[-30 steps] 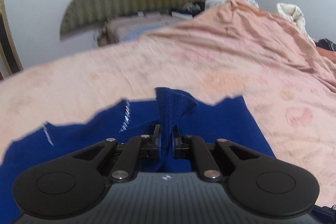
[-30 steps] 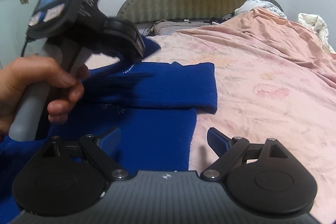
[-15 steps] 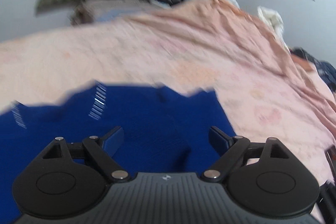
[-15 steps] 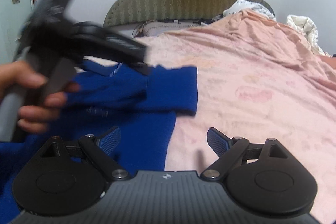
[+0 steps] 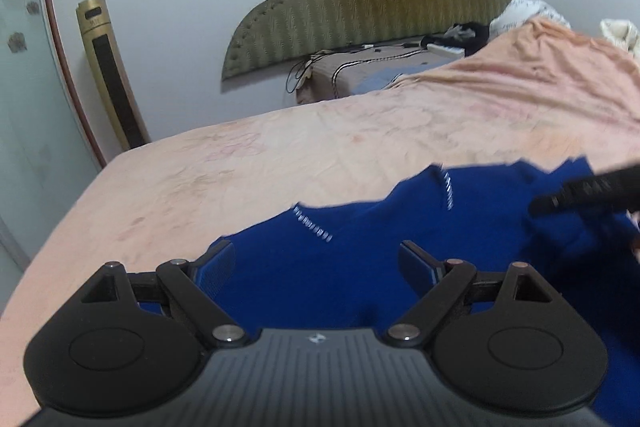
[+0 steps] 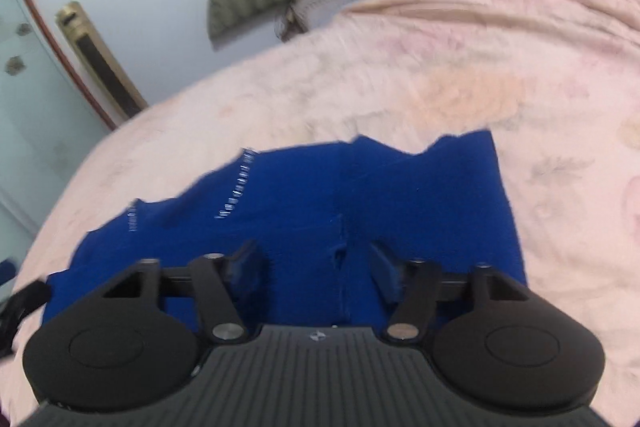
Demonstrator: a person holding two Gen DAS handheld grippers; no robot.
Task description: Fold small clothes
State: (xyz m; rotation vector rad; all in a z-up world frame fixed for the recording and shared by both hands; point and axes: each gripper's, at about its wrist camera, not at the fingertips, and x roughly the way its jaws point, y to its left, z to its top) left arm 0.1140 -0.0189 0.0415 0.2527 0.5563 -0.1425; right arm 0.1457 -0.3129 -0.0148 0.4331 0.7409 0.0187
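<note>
Below, blue garment fold between closing right jaws, left jaws wide

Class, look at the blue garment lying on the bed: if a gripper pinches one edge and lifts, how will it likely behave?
The blue garment would probably droop, not hold shape: its far edge lies wavy and a fold creases it. It looks light, lying thin on the pink bedspread. Its matte knit seems unlikely to slip from the closing right gripper.
</note>
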